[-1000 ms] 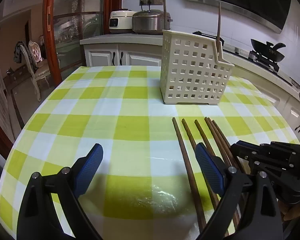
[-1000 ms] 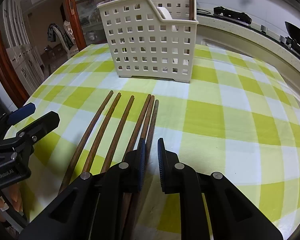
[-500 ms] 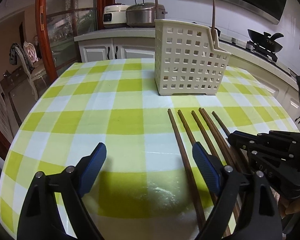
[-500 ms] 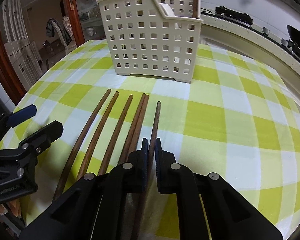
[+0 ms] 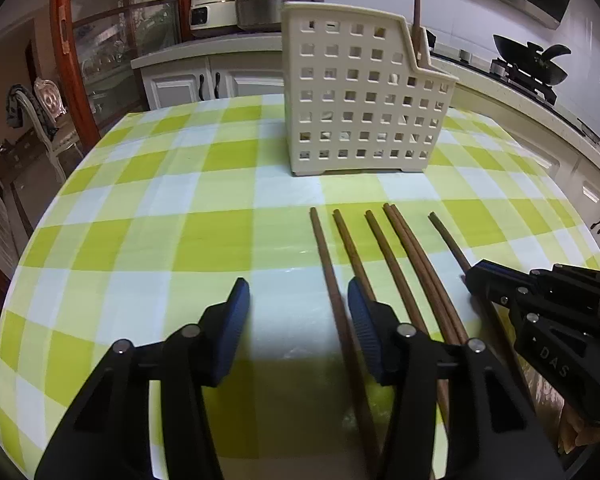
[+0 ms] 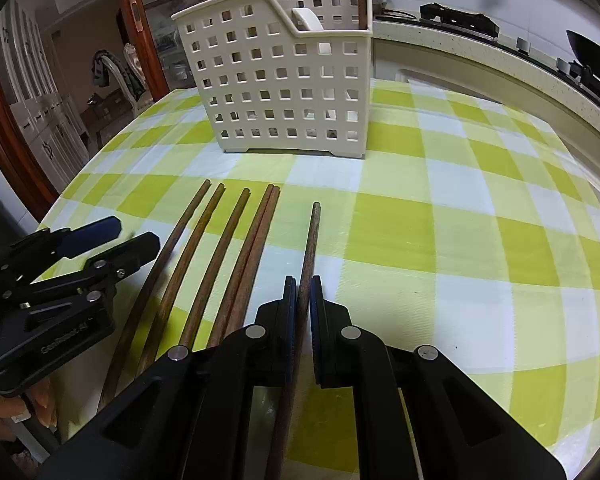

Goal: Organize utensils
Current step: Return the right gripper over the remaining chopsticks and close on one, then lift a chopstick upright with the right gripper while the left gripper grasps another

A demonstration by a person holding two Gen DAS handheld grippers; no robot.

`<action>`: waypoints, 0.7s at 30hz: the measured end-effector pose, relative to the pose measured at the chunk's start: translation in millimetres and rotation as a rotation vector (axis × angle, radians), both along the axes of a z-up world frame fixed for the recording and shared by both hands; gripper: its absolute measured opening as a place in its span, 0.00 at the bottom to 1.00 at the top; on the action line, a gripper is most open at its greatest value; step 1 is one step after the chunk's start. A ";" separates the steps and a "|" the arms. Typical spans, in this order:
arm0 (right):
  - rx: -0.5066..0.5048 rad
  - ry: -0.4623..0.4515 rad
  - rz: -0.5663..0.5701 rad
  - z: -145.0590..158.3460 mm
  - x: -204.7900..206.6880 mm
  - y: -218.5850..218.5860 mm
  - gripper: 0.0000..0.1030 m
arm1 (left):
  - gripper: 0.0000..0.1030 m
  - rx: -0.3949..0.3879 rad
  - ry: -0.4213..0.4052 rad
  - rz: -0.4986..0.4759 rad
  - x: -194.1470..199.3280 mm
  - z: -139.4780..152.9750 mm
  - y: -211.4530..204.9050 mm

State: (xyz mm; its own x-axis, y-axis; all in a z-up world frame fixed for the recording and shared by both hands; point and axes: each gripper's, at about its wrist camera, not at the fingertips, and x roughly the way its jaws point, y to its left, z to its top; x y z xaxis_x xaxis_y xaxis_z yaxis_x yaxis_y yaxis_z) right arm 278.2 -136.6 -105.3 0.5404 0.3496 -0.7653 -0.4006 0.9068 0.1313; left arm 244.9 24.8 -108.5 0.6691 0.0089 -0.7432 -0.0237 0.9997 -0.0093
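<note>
While our right gripper (image 6: 300, 280) clamps the lone chopstick (image 6: 311, 240) low in the frame, its length runs straight up-frame toward the white basket (image 6: 276, 92) at top centre. Our left gripper (image 5: 298, 300) hangs wide open over the cloth, the leftmost of five loose chopsticks (image 5: 384, 248) between its fingers.
</note>
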 end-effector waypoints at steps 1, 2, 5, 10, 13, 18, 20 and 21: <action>0.003 0.001 0.000 0.0 0.0 -0.4 0.07 | 0.42 0.002 0.006 -0.002 1.4 -1.1 -1.0; 0.004 0.001 0.000 -0.1 0.1 -0.6 0.07 | 0.38 0.005 0.011 -0.004 2.7 -2.3 -2.2; 0.004 0.001 0.001 0.0 0.0 -0.5 0.07 | 0.32 0.006 0.028 -0.019 6.2 -6.2 -6.7; -0.004 0.000 0.006 0.1 -0.1 0.1 0.07 | 0.22 0.010 0.040 -0.032 10.2 -9.5 -12.0; -0.022 -0.007 0.011 0.3 -0.6 2.8 0.08 | 0.17 0.020 0.041 -0.034 11.2 -10.3 -13.6; -0.040 -0.015 0.015 0.1 -0.7 5.5 0.08 | 0.08 0.020 0.041 -0.036 11.1 -10.5 -12.5; -0.046 -0.017 0.015 0.1 -1.1 6.2 0.08 | 0.08 0.007 0.041 -0.036 11.1 -10.6 -10.7; -0.044 -0.017 0.014 0.5 -1.0 6.3 0.08 | 0.07 0.003 0.040 -0.035 11.2 -10.7 -10.0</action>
